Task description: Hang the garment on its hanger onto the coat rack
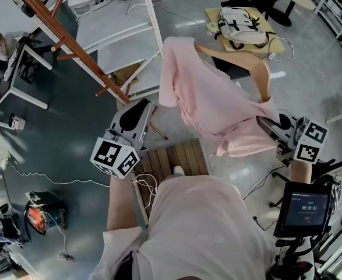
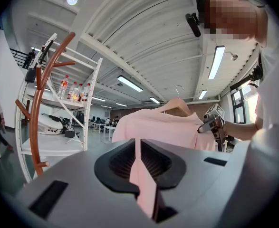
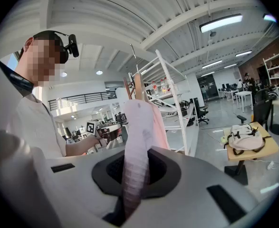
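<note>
A pale pink garment (image 1: 208,101) hangs on a wooden hanger (image 1: 258,66), held up in the air between my two grippers. My left gripper (image 1: 143,111) is shut on the garment's left hem, and pink fabric (image 2: 141,175) runs between its jaws. My right gripper (image 1: 268,124) is shut on the right side, with a fold of fabric (image 3: 137,146) pinched in it. The brown coat rack (image 1: 60,34) with its pegs stands at the upper left, apart from the garment. In the left gripper view the rack (image 2: 37,103) rises at the left, and the hanger's hook (image 2: 178,88) shows above the garment.
A white shelving unit (image 1: 124,34) stands right behind the rack. A small table with a white backpack (image 1: 243,25) is at the back right. A slatted wooden platform (image 1: 173,156) lies at my feet. A screen on a stand (image 1: 305,209) is at the right. A person (image 1: 2,45) sits far left.
</note>
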Tool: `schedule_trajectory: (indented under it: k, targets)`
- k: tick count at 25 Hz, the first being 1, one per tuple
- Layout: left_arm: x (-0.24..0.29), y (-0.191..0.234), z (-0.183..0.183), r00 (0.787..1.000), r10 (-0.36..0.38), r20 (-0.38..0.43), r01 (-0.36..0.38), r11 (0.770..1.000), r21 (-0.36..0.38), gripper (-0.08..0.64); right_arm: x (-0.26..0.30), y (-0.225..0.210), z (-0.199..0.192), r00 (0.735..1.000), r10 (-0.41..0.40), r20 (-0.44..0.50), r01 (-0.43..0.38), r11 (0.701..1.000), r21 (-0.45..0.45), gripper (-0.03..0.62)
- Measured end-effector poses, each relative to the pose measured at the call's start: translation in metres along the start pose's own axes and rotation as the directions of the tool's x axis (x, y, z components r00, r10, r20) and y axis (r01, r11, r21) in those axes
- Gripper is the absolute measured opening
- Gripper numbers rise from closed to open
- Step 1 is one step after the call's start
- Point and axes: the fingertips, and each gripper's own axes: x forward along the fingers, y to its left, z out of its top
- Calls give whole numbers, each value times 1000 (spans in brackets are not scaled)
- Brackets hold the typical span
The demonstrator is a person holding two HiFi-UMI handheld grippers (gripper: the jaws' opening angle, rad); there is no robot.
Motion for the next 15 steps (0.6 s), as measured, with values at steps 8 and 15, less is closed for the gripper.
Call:
schedule_trajectory:
  k: [8,15]
  targets:
    - [-15,6,15,1000,2,19,-3,999,35,20,10,3,6,1000,20,18,-21,999,28,20]
    - [-15,68,38,1000,-7,22,4,995,102,41,74,-9,37,998,61,-33,-61,998,-4,20]
